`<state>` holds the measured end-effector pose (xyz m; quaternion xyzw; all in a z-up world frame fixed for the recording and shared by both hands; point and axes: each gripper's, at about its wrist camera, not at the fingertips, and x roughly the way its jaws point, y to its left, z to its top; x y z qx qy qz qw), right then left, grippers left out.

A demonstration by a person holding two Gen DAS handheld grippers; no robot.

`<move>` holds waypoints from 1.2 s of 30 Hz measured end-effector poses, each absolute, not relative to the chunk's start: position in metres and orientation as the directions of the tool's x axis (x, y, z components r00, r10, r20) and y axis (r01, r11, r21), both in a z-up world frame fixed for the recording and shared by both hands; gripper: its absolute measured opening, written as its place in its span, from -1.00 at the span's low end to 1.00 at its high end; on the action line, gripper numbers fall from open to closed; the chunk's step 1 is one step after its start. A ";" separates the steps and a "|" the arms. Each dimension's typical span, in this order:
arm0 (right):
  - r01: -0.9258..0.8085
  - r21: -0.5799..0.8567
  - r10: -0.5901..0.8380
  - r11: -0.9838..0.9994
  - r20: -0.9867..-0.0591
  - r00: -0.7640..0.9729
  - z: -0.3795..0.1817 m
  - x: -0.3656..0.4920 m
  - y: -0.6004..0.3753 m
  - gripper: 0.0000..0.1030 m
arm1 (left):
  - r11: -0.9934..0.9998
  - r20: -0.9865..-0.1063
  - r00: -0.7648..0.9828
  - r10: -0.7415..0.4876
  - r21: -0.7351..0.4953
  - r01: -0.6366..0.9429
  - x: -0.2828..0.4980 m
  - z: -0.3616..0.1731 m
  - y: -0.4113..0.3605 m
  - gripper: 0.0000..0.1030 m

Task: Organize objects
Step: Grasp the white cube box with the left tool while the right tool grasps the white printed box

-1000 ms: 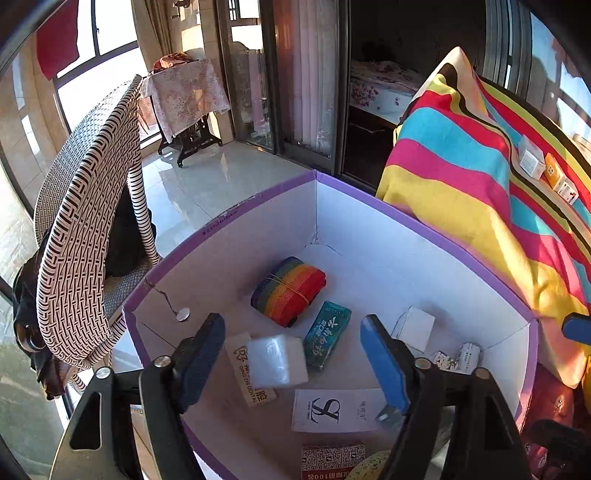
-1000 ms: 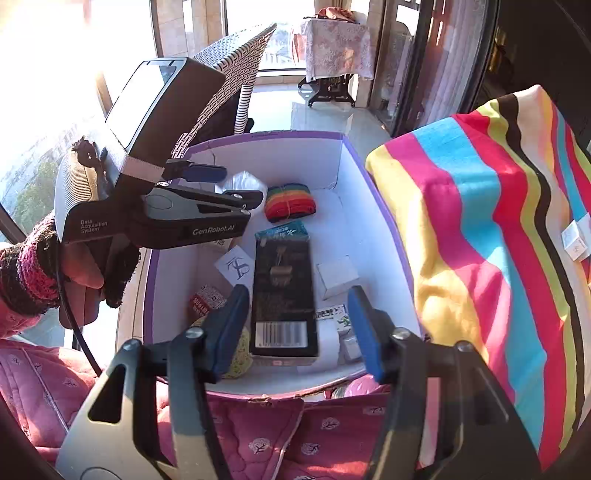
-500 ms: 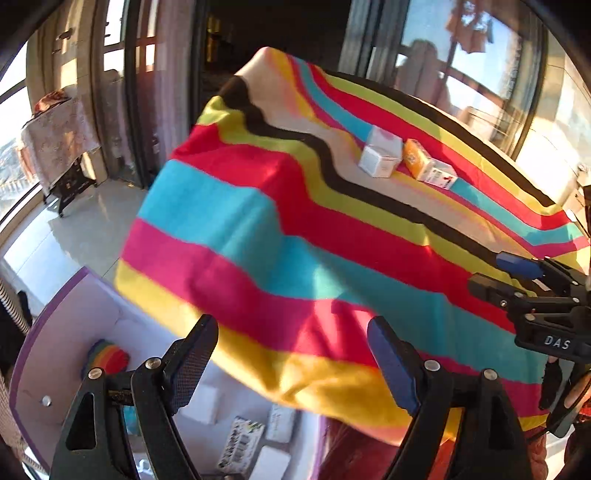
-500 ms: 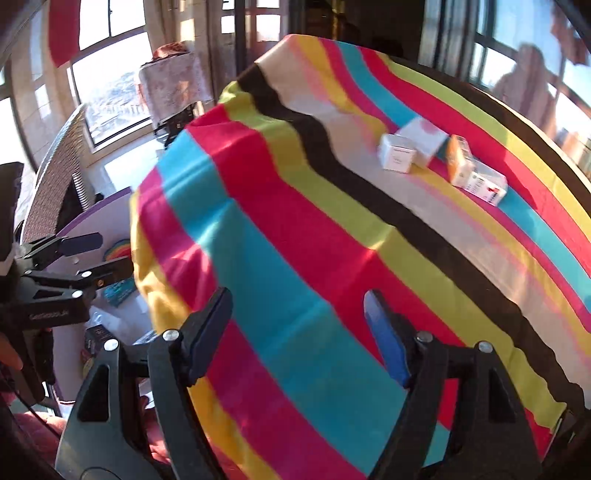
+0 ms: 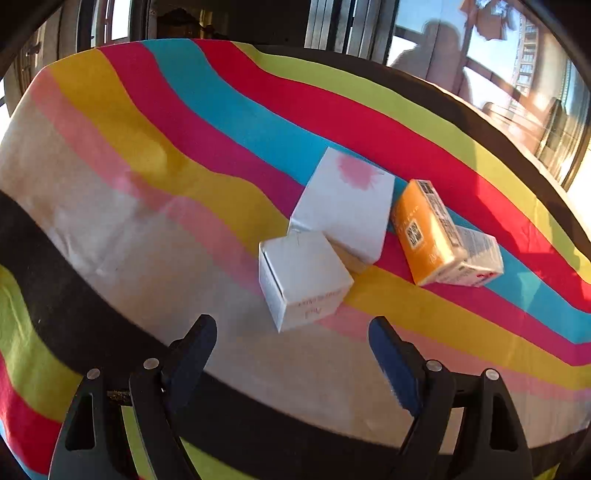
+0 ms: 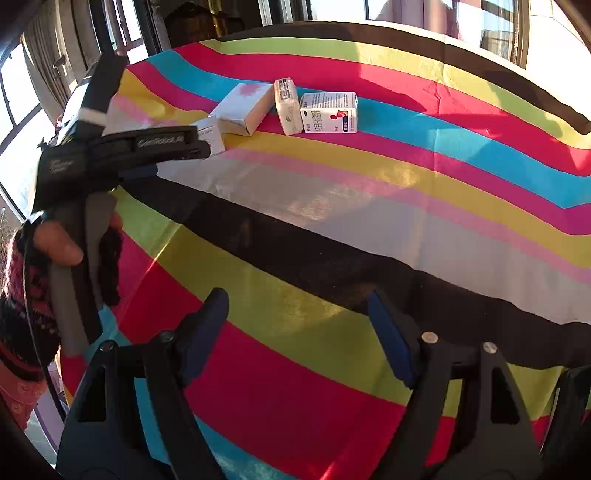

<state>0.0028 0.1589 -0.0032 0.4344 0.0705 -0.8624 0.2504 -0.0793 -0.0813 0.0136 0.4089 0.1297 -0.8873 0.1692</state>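
Observation:
Several small boxes lie on the striped tablecloth (image 5: 147, 236). In the left wrist view a small white cube box (image 5: 303, 273) sits just ahead of my open, empty left gripper (image 5: 291, 343). Behind it lie a flat white box with a pink spot (image 5: 347, 206), an orange box (image 5: 421, 232) and a white box with red print (image 5: 476, 258). In the right wrist view my right gripper (image 6: 299, 325) is open and empty over the near stripes, far from the boxes: the flat white box (image 6: 243, 107), the orange box seen edge-on (image 6: 288, 105), the red-print box (image 6: 328, 112).
The left gripper's body and the gloved hand holding it (image 6: 74, 206) fill the left of the right wrist view, partly hiding the white cube box (image 6: 212, 138). Windows and dark door frames (image 5: 332, 26) stand behind the table.
Both grippers have swung from the purple-rimmed storage box, where objects dropped in, up over the striped table. The left one now faces the boxes closely. Both stay open.

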 end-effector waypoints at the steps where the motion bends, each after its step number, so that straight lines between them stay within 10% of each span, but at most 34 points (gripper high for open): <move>1: 0.495 0.091 -0.367 -0.864 -0.786 -0.497 -0.005 -0.001 0.159 0.56 | -0.900 -0.775 -0.593 -0.217 -0.077 0.429 -0.088 0.010 -0.084 0.66; 4: 0.503 0.088 -0.369 -0.860 -0.789 -0.492 -0.007 -0.010 0.159 0.56 | -0.896 -0.790 -0.573 -0.215 -0.073 0.437 -0.099 0.006 -0.088 0.55; 6: 0.511 0.072 -0.364 -0.857 -0.786 -0.499 -0.006 -0.018 0.157 0.56 | -0.909 -0.789 -0.589 -0.176 -0.099 0.404 -0.091 0.008 -0.088 -0.12; 31: 0.840 -0.205 -0.394 -0.502 -0.811 -0.433 -0.012 -0.216 0.057 0.77 | -0.981 -0.777 -0.622 -0.103 -0.022 0.190 -0.001 0.008 -0.072 -0.07; 36: 0.822 -0.154 -0.397 -0.549 -0.817 -0.418 -0.008 -0.200 0.070 -0.09 | -0.981 -0.777 -0.622 -0.103 -0.022 0.190 0.000 0.009 -0.072 -0.07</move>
